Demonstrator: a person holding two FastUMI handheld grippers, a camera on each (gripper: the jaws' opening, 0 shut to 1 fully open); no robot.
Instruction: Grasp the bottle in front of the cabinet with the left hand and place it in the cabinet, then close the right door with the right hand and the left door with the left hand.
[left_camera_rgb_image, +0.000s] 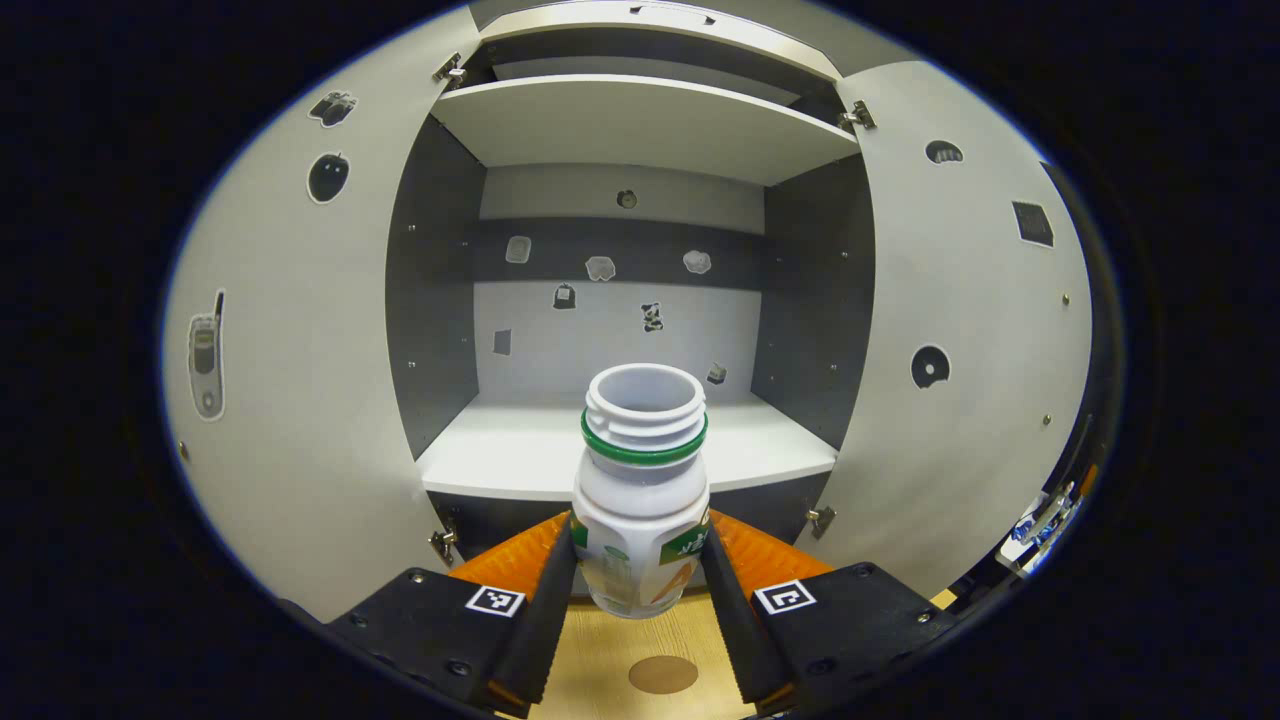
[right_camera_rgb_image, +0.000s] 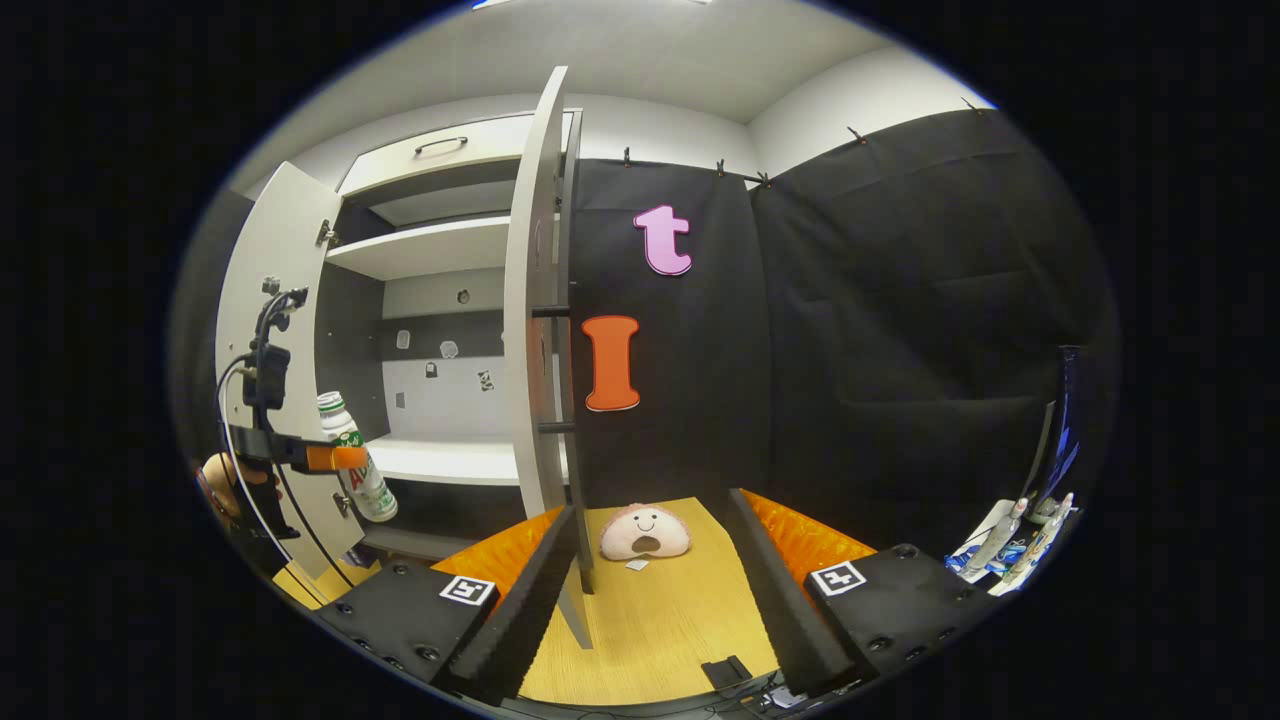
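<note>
A: Where does the left gripper view look from?
B: Low and close, straight into the open grey-and-white wooden cabinet.
A: And the right gripper view?
B: Farther off to the side, facing the right door's edge; both views share the cabinet's sticker-dotted interior.

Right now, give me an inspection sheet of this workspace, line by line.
Surface: wooden table, a round mark on it under the left tool.
Job's things: bottle, uncapped, held off the table in front of the cabinet; lower shelf bare; both doors open, left door, right door.
Clutter: plush toy on the table by the right door; small items at the far right.
Grippers: left tool shut on the bottle; right tool open, holding nothing.
Cables: a cable hangs from the left tool.
Surroundings: black cloth wall; stickers inside the cabinet and on the doors.
</note>
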